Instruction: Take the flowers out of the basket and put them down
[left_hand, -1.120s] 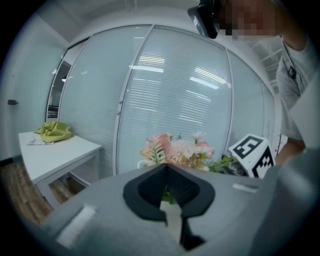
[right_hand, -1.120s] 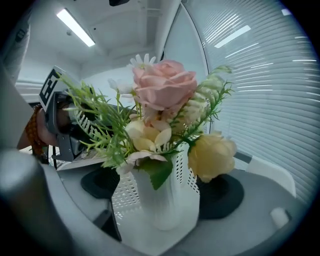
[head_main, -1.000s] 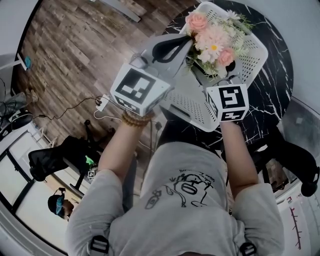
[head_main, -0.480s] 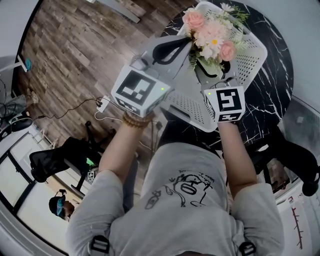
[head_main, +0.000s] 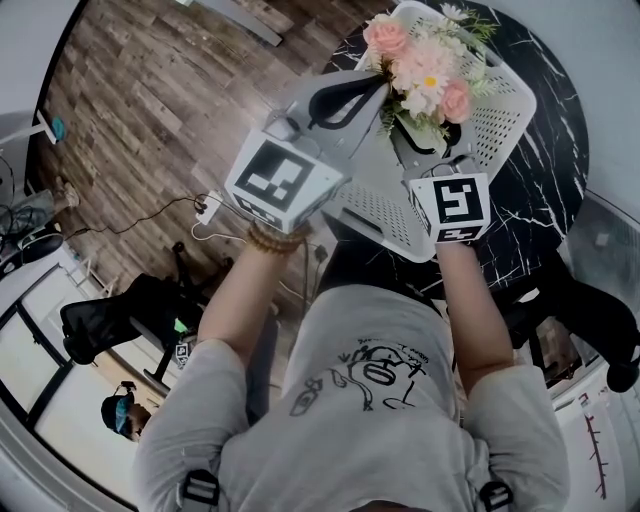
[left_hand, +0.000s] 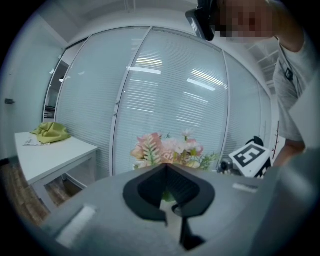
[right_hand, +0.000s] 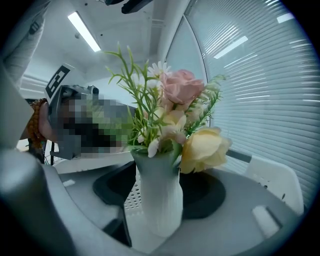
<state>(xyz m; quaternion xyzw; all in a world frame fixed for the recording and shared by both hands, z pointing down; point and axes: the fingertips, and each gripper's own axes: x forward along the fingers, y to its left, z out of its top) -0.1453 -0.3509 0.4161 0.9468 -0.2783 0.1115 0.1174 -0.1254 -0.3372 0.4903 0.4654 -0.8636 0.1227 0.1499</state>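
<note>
On the black marble table (head_main: 545, 130) the white perforated basket (head_main: 500, 115) holds the flowers (head_main: 425, 70) in their white vase (right_hand: 160, 197). Our right gripper (head_main: 430, 150) has just been closing its jaws onto that vase, pads seemingly on its sides, so we judge the lift-out can begin. Our left gripper (left_hand: 166, 170) has its tips together at the basket's rim, and since a second ago the flowers have nudged toward it.

No legible text anywhere; shirt print (head_main: 372, 372) too small to read.
</note>
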